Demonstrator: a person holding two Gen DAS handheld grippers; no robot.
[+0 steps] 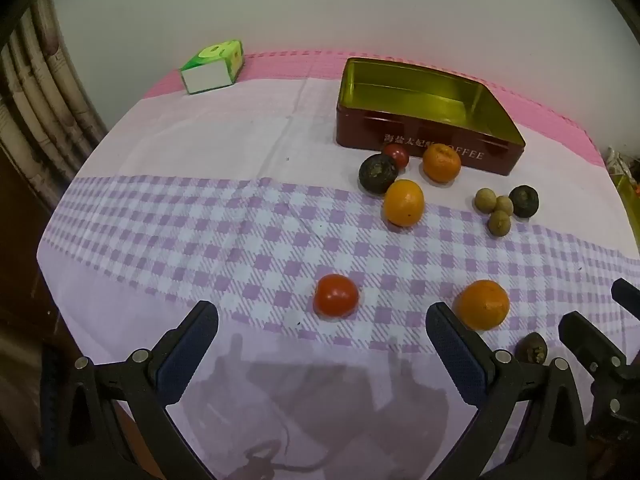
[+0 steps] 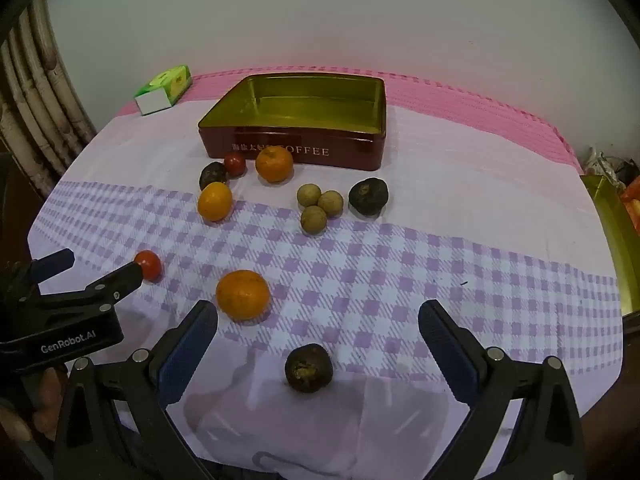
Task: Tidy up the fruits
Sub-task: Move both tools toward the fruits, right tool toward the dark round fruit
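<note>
I see the red tin [image 2: 296,148] with gold inside, open, at the far side. Just before it lie a small tomato [image 2: 234,164], two oranges [image 2: 274,164] and a dark fruit [image 2: 213,175]. Three brown longans [image 2: 320,206] touch, beside another dark fruit [image 2: 368,196]. Nearer to me lie a tomato [image 1: 335,295], an orange [image 2: 243,295] and a dark fruit [image 2: 308,368].

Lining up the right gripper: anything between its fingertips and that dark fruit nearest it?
No. The right wrist view shows only bare cloth between the open right gripper and the dark fruit, which lies just inside its fingers.
</note>
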